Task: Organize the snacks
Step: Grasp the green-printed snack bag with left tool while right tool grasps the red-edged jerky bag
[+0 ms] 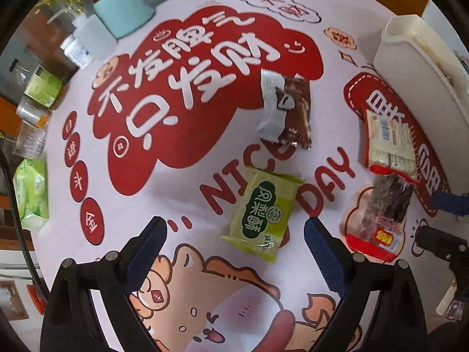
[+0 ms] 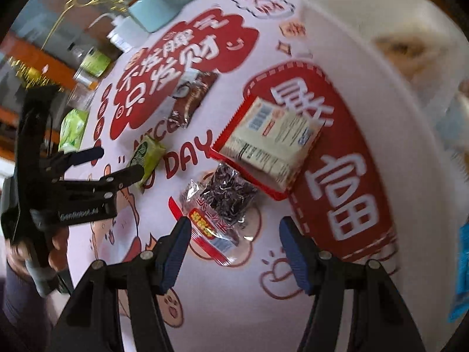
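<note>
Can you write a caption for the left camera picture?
Open left gripper above a green snack packet on the printed tablecloth.

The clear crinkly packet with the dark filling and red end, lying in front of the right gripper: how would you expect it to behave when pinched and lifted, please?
The clear crinkly packet with dark filling looks like thin film, so it would probably flex and sag rather than stay stiff. Its glossy surface may slip between the fingers. It lies flat on the printed tablecloth, so rolling or tipping seems unlikely.
</note>
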